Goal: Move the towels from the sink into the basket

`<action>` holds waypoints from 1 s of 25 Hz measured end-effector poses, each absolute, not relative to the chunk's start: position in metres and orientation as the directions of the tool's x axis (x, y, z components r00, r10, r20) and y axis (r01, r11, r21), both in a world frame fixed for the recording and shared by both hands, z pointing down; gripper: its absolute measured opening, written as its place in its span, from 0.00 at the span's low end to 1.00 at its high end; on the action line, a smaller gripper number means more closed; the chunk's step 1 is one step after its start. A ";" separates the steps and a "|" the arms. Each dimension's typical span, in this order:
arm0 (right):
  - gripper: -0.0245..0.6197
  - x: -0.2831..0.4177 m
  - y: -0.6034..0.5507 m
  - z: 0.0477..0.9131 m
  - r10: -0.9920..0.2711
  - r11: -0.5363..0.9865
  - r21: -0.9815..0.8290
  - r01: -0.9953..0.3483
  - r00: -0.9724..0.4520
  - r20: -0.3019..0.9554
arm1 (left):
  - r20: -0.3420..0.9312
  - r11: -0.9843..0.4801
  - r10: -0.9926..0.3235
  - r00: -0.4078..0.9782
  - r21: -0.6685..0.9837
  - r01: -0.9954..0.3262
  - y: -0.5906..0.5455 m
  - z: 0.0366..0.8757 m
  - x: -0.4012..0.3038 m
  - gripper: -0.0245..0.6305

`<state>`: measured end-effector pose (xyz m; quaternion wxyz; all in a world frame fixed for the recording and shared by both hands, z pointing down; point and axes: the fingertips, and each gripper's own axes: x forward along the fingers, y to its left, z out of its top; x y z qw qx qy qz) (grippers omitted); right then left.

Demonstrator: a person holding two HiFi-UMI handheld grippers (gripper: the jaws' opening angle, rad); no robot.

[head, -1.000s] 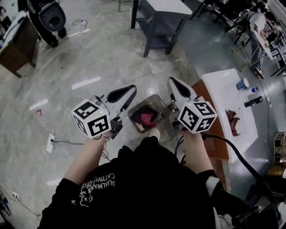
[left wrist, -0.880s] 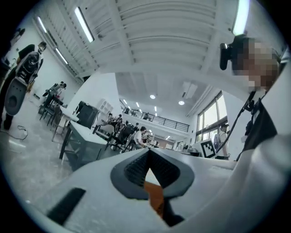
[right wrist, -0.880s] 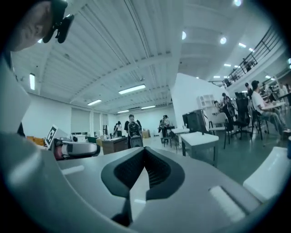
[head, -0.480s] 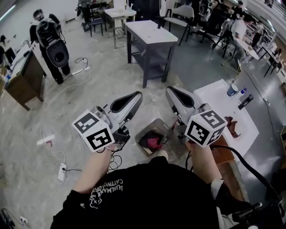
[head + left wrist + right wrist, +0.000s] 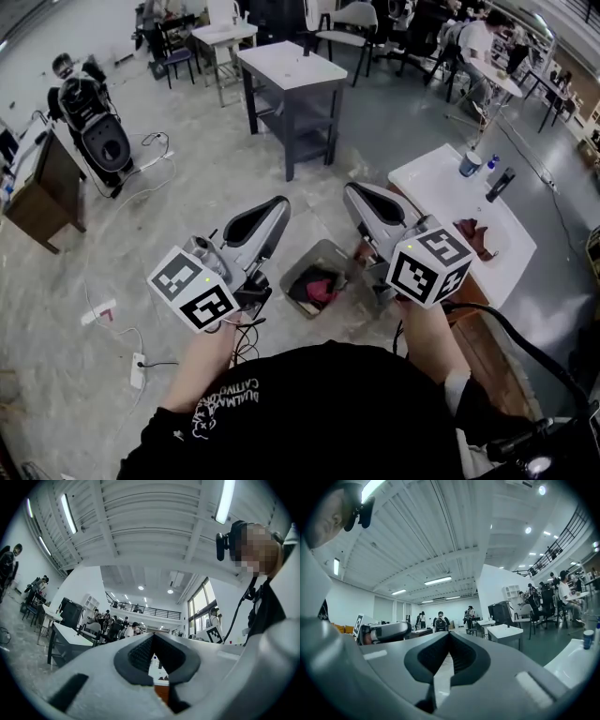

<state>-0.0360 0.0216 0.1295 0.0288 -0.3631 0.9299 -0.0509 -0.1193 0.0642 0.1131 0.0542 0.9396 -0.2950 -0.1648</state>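
Both tools up, aimed across room, nothing gripped. Left tool [image 5: 262, 217] pinched closed; right tool [image 5: 367, 204] closed too, empty. Basket [image 5: 302, 262] on floor, below and between tools, holds red and dark towels [image 5: 319, 286]. Dark red towel [image 5: 473, 236] lies in white sink [image 5: 427, 183], right of right tool. Risk: closed jaws shove that towel rather than grip it; cup [image 5: 469, 164] and bottle [image 5: 500, 184] beyond it could topple.

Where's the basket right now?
In the head view, the basket sits on the floor near centre, just left of the white sink, with towels in it.
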 end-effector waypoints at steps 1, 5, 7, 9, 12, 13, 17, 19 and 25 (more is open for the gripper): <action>0.05 -0.034 0.023 0.130 -0.678 0.731 -0.117 -0.672 -0.735 -0.018 | -0.278 -0.818 -0.575 0.769 0.195 -0.541 0.065 0.113 -0.118 0.04; 0.05 -0.017 0.028 0.130 -0.677 0.732 -0.125 -0.670 -0.735 -0.023 | -0.262 -0.809 -0.588 0.765 0.196 -0.554 0.067 0.113 -0.101 0.04; 0.05 0.000 0.028 0.131 -0.677 0.731 -0.135 -0.668 -0.736 -0.025 | -0.254 -0.803 -0.595 0.762 0.196 -0.562 0.066 0.113 -0.084 0.04; 0.05 0.019 0.026 0.135 -0.676 0.732 -0.138 -0.667 -0.737 -0.020 | -0.252 -0.797 -0.604 0.756 0.207 -0.568 0.062 0.116 -0.066 0.04; 0.05 0.039 0.029 0.141 -0.675 0.731 -0.137 -0.668 -0.737 -0.007 | -0.257 -0.791 -0.611 0.749 0.239 -0.564 0.064 0.121 -0.046 0.04; 0.05 0.045 0.030 0.141 -0.676 0.730 -0.138 -0.669 -0.737 -0.004 | -0.254 -0.789 -0.613 0.748 0.244 -0.564 0.065 0.123 -0.040 0.04; 0.05 0.075 0.033 0.141 -0.676 0.729 -0.142 -0.669 -0.737 0.005 | -0.232 -0.777 -0.628 0.743 0.242 -0.582 0.070 0.129 -0.009 0.04; 0.05 0.091 0.036 0.145 -0.669 0.735 -0.136 -0.664 -0.743 0.016 | -0.231 -0.769 -0.637 0.735 0.251 -0.588 0.071 0.134 0.008 0.04; 0.05 0.135 0.055 0.167 -0.649 0.746 -0.142 -0.650 -0.758 0.066 | -0.203 -0.750 -0.657 0.726 0.278 -0.601 0.085 0.153 0.060 0.04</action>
